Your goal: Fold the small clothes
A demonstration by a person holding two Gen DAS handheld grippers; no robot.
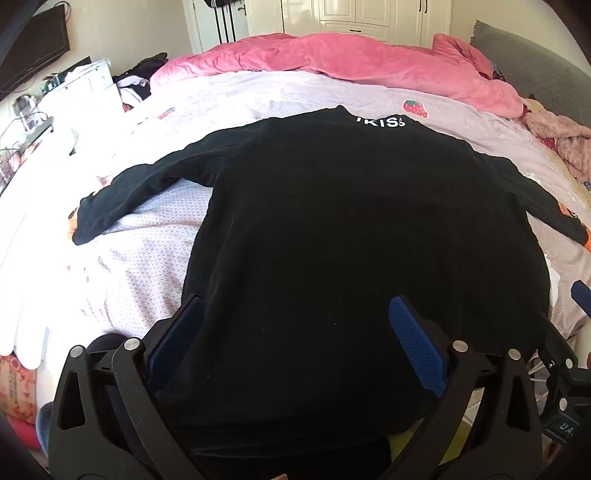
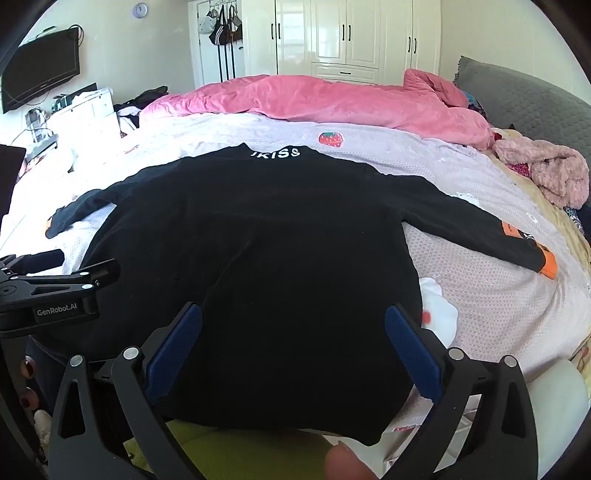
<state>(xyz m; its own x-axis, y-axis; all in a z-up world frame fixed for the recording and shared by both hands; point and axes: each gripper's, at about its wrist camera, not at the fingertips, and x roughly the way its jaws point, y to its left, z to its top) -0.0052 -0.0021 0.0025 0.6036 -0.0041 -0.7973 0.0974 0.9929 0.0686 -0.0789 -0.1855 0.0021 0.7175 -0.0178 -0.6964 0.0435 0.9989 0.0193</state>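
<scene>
A black long-sleeved top (image 1: 351,221) (image 2: 251,240) lies flat on the bed, white lettering at its far collar, both sleeves spread out to the sides. Its right sleeve ends in an orange cuff (image 2: 546,264). My left gripper (image 1: 295,332) stands open above the near hem, blue pads (image 1: 417,347) wide apart with nothing pressed between them. My right gripper (image 2: 293,339) is open too, over the hem's right part, blue pads (image 2: 413,350) on either side of the cloth. The left gripper's black body (image 2: 55,291) shows at the left of the right wrist view.
A pale patterned sheet (image 1: 155,236) (image 2: 480,266) covers the bed. A pink duvet (image 1: 351,62) (image 2: 332,99) is bunched at the far side, a pink fluffy garment (image 2: 546,173) at the right. A small white cloth (image 2: 439,314) lies beside the top. White wardrobes (image 2: 347,33) stand behind.
</scene>
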